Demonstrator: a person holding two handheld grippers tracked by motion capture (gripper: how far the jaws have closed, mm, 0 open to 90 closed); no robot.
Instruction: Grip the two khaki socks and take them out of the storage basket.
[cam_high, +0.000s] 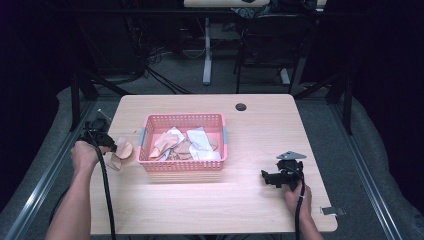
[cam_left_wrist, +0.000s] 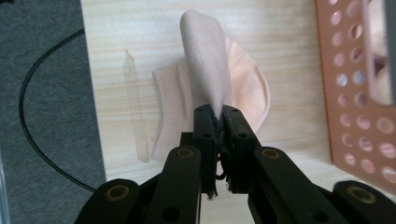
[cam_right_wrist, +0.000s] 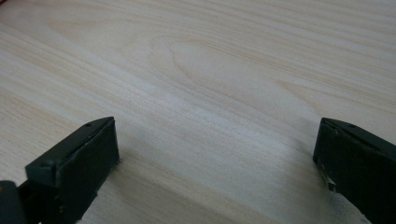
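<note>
Left gripper view: left tool (cam_left_wrist: 218, 114) pinches a fold of the beige soft fabric piece (cam_left_wrist: 205, 60), jaws pressed tight on it, over the light wooden bench (cam_left_wrist: 289, 51) just left of the pink perforated plastic basket (cam_left_wrist: 355, 84). Cloth looks light, limp, likely to drape; an edge or fold is the best hold. Right tool (cam_right_wrist: 215, 154) spread, empty. Garment's shape unclear; basket contents jumbled.

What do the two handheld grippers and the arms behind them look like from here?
Both grippers are black. The left gripper has linked bars with brass-coloured pivot pins and flat jaws; a black cable trails from it. The right gripper carries a grey three-cornered plate on top. Both forearms are bare, no sleeves.
</note>
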